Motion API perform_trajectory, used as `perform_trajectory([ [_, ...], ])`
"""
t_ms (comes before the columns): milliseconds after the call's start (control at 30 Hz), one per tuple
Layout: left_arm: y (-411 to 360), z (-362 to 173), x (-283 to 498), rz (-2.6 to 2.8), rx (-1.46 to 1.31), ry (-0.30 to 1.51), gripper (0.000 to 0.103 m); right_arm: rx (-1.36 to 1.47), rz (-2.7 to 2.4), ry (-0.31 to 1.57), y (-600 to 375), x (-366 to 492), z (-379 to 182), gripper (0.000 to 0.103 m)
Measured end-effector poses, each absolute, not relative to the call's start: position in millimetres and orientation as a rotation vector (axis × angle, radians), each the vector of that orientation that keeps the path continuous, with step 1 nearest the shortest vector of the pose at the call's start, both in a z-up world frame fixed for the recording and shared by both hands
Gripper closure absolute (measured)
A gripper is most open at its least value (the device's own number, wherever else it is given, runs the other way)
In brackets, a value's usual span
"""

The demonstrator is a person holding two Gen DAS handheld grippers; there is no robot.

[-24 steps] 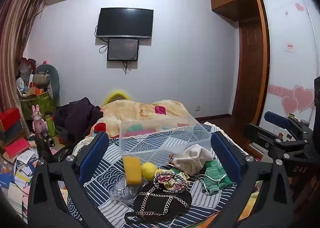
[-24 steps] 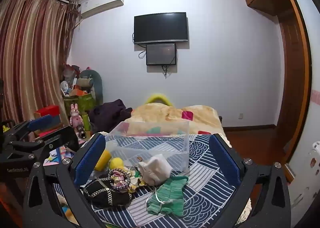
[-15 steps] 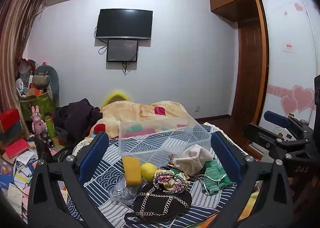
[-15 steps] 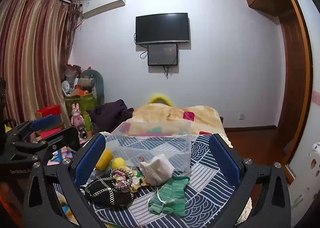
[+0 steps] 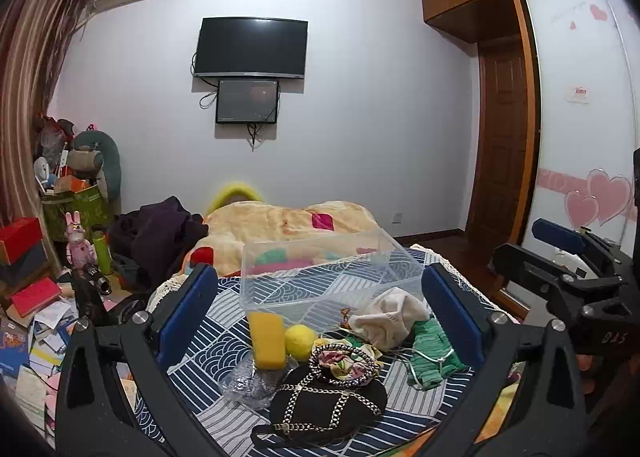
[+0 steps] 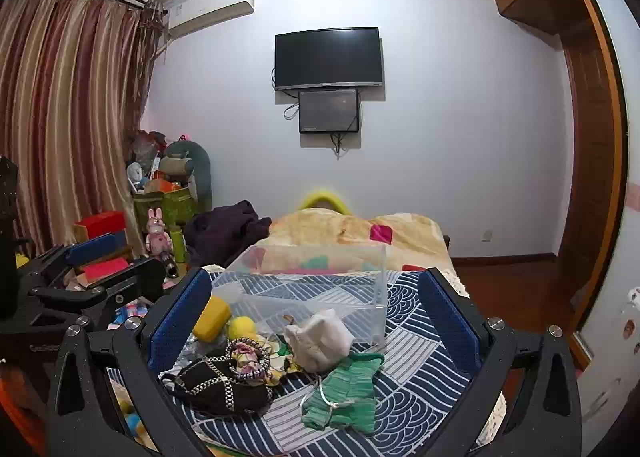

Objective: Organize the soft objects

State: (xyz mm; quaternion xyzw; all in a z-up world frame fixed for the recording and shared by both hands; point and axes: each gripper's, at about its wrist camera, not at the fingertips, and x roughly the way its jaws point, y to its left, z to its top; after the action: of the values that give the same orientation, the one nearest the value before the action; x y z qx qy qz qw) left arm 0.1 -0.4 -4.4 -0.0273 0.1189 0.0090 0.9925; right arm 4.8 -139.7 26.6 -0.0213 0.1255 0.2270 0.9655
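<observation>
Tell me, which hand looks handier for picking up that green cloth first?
Probably the right. The green cloth lies low and central before the right gripper, with its jaws open and empty. For the left gripper, also open, it sits off to the right edge.

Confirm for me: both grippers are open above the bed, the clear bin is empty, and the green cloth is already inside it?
Not quite. The green cloth is not in the clear bin; it lies on the patterned bedspread in front of it, as the right wrist view shows. The bin is empty, and the left gripper and right gripper are both open.
</observation>
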Motion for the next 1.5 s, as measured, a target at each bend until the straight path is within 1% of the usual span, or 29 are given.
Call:
perform_trajectory([
  [1500,-0.9,-4.0,-2.6,0.019,-0.046,0.243,0.000,-0.046,0.467,0.245,-139.7,3.6,27.1,0.000],
])
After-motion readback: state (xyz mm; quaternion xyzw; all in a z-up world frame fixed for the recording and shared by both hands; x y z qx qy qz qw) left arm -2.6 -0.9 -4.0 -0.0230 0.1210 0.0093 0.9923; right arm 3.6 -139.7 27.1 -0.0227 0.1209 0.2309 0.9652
